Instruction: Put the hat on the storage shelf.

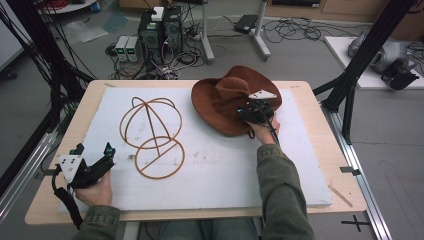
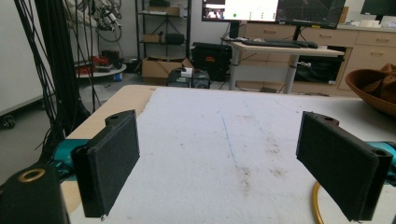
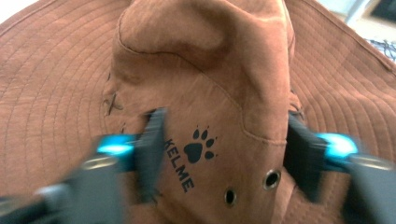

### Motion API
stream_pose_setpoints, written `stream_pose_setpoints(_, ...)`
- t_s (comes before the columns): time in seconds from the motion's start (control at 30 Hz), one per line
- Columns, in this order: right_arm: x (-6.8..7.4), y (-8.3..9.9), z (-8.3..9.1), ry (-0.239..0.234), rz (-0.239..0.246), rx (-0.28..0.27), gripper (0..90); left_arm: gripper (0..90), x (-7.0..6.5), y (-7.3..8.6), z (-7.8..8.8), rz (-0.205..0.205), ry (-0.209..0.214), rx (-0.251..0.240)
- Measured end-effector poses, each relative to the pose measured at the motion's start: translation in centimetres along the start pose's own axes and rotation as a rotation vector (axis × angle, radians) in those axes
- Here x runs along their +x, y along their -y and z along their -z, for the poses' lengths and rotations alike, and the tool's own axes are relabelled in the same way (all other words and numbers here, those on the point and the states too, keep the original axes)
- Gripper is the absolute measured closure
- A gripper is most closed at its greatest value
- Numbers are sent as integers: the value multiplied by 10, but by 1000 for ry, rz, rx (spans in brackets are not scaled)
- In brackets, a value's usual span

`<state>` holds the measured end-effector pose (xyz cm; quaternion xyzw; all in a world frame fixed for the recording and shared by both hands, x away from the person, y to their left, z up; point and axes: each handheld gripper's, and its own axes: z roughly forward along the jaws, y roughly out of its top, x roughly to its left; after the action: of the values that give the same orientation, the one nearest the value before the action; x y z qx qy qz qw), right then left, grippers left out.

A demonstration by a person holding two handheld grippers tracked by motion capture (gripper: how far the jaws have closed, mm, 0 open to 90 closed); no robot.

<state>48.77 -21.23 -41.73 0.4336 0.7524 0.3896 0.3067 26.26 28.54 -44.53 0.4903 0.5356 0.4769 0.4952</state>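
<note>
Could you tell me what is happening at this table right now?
A person works with tongs in each hand over a white foam board. The right tongs have their jaws on either side of the crown of a brown hat, pinching the fabric between them. The left tongs rest open near the board's near left corner. A wire hat stand lies on its side between them.

We see brown hat (image 3: 224, 70), black paw print (image 3: 200, 145) and black letters on it. Brown wire stand (image 1: 150, 135). White foam board (image 1: 210, 165). Black grippers, blue bits.
</note>
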Motion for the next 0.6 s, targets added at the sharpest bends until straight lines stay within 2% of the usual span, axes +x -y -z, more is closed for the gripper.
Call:
stream_pose_setpoints(0.03, -1, -1, 1, -9, -14, 19, 586, 135, 0, 0, 0, 2, 3, 1)
stream_pose_setpoints(0.07, -2, -1, 2, -14, -16, 35, 789, 135, -1, 0, 0, 3, 5, 1)
stream_pose_setpoints(0.1, -2, -1, 2, -8, -5, 51, 850, 135, -1, 0, 0, 3, 8, -2)
stream_pose_setpoints(0.13, -2, 0, 2, -15, -6, 56, 874, 135, -2, 0, 0, -2, 14, -3)
stream_pose_setpoints(0.2, -3, 0, 2, -27, -12, 59, 881, 135, -2, 0, 0, -4, 14, -3)
stream_pose_setpoints(0.23, -6, 1, 2, -61, -35, 66, 885, 135, -2, 0, -1, -1, 17, -5)
stream_pose_setpoints(0.33, -9, 0, 4, -61, -94, 61, 888, 135, -1, 0, 0, 3, 13, -8)
stream_pose_setpoints(0.47, -12, 1, 5, -84, -141, 58, 889, 135, 1, -1, 1, 8, 5, -13)
stream_pose_setpoints(0.53, -13, 0, 7, -74, -152, 45, 889, 135, 2, -1, 1, 5, 3, -11)
stream_pose_setpoints(0.6, -13, -2, 11, -60, -142, 25, 889, 135, 2, -1, 1, 7, 2, -8)
